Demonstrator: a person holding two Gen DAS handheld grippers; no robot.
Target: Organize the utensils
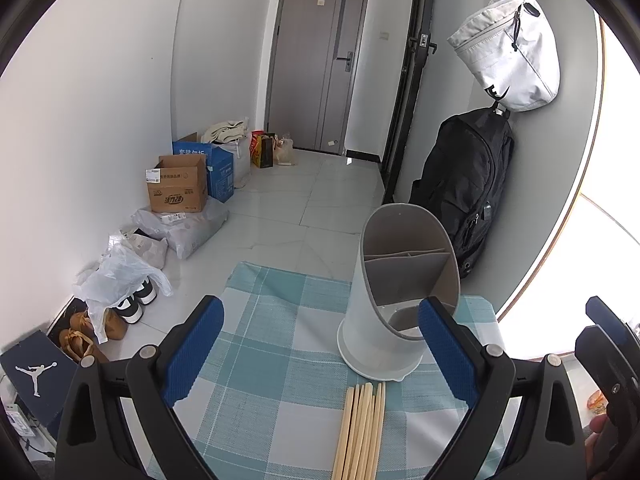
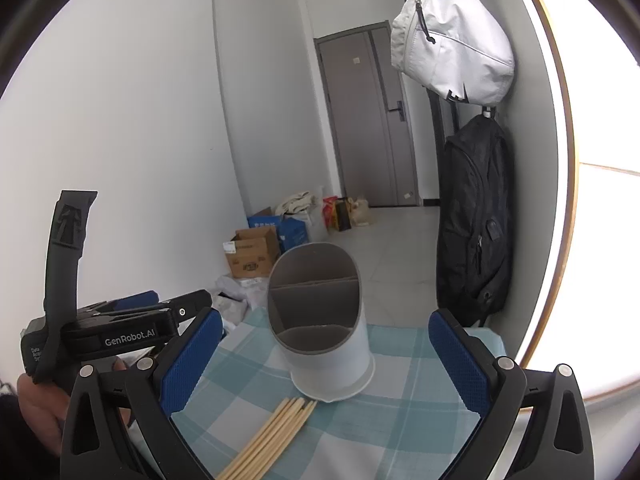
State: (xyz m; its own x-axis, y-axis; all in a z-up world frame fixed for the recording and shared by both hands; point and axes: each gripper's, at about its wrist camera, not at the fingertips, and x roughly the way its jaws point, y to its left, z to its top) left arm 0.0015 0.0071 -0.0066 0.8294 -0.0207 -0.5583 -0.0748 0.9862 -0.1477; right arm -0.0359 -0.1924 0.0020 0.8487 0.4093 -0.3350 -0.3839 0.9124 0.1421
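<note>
We hold both tongs above the checked cloth (image 1: 256, 344) on the desk, left tongs (image 1: 320, 344) and right tongs (image 2: 324, 352) each spread wide with nothing between the blue pads. The divided white utensil holder (image 1: 380, 312) stands upright near the desk's far edge, and the bundle of wooden chopsticks (image 1: 360, 432) lies flat just before its base. Open tiled floor (image 1: 312, 196) stretches beyond; a black backpack (image 1: 468, 184) hangs close on the right.

A white bag (image 1: 508, 48) hangs on the wall above a black backpack (image 1: 468, 184). Cardboard boxes (image 1: 178, 184), plastic bags (image 1: 116, 276) and shoes (image 1: 136, 304) line the left wall. A grey door (image 1: 316, 64) stands shut beyond the tiled floor (image 1: 320, 196).
</note>
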